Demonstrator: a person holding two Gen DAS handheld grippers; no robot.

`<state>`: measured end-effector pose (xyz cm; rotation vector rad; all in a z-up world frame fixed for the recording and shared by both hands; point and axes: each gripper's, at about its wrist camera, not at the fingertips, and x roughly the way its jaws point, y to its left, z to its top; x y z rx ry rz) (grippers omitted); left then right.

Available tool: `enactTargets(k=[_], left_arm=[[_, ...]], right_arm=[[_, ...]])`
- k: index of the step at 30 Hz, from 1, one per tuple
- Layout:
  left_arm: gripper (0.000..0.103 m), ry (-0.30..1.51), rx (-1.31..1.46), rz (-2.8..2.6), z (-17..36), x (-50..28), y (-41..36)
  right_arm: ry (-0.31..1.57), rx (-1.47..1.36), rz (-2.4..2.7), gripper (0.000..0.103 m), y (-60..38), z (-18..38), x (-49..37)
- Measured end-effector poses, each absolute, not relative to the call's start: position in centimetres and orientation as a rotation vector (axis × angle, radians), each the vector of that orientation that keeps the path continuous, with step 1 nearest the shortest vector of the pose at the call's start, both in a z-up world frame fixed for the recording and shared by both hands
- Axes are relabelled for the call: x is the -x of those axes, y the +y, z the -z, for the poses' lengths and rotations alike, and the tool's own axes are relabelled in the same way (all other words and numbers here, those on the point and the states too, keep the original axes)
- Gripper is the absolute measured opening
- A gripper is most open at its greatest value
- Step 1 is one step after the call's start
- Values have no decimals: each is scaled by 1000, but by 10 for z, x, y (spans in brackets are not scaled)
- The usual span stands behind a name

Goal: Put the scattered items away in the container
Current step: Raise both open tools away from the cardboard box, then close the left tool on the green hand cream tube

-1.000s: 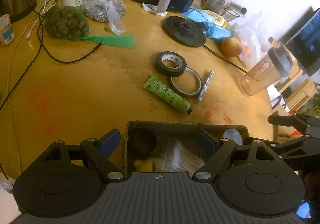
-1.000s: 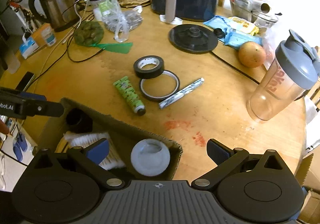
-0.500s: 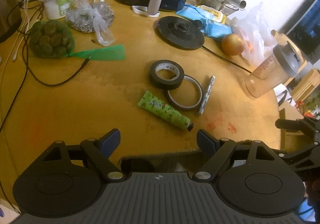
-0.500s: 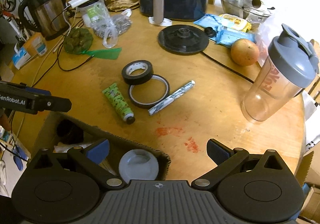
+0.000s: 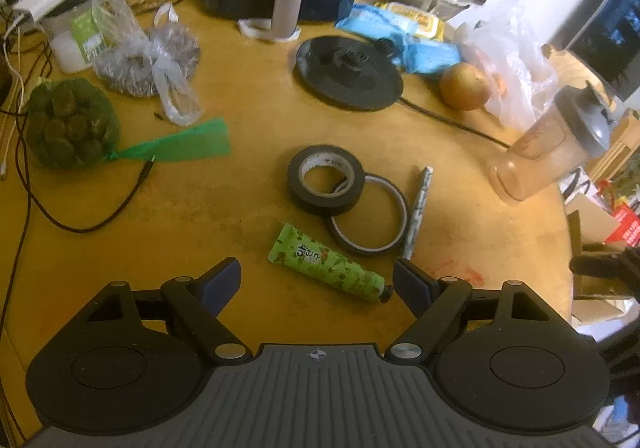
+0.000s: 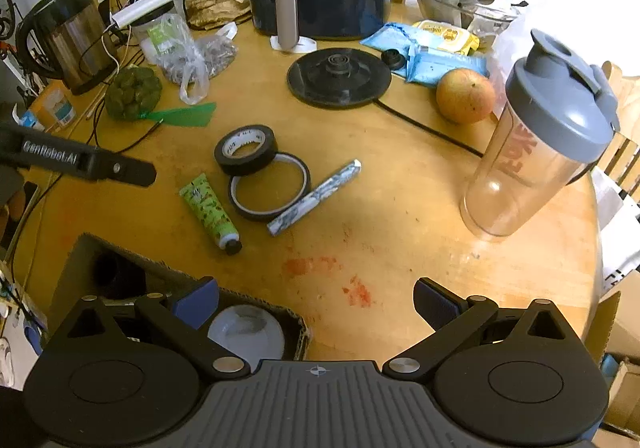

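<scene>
**Green tube lies just ahead of the spread left jaws**

Left wrist view: the left gripper [image 5: 318, 280] hangs over the wooden table [image 5: 160, 216] with its fingers spread wide and nothing between them. The green tube [image 5: 326, 262] lies flat just beyond them, its long axis running from the crimped end at upper left to the black cap at lower right, close to the right-hand finger. It looks light and soft; squeezing the belly could dent it, so a hold across the firmer part near the cap seems the safer choice. Beyond it, the black tape roll [image 5: 325, 180] overlaps the thin tape ring [image 5: 368, 218], and the patterned pen [image 5: 418, 212] lies beside the ring, pointing away from the camera.

Right wrist view: the right gripper [image 6: 316, 304] is also spread and empty, above the cardboard box [image 6: 180, 276] at the near table edge, which already holds a white lid [image 6: 244, 332]. Here the tube [image 6: 208, 210] points its cap toward the box. The tape rolls look stiff and light, easy to pinch across a wall; the pen looks slim and may roll.
</scene>
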<state>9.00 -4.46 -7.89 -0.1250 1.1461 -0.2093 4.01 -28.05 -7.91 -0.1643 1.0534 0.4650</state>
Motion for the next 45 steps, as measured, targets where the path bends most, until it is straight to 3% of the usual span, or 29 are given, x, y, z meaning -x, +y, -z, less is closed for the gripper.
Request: enactTargets(k=[7, 11, 13, 17, 24, 29, 41, 45], left_arm=[[82, 1253, 198, 184, 100, -112, -43], [67, 1324, 278, 154, 115, -124, -42], [66, 1350, 330, 136, 122, -129, -40], [55, 1397, 434, 110, 135, -134, -38], [49, 1456, 578, 36, 154, -142, -37], [36, 1485, 629, -39, 165, -145, -36], [34, 1496, 576, -105, 164, -149, -48], [27, 1482, 543, -128, 162, -149, -49]], right_arm=[[1068, 150, -449, 103, -288, 84, -42], [1075, 144, -433, 103, -294, 85, -43], [1078, 137, -424, 103, -298, 86, -43], [1084, 122, -401, 103, -307, 88, -45], [1089, 111, -374, 103, -319, 91, -46], [1092, 105, -360, 103, -326, 93, -46], [1103, 98, -346, 103, -335, 95, -48], [1105, 105, -354, 103, -332, 96, -46]])
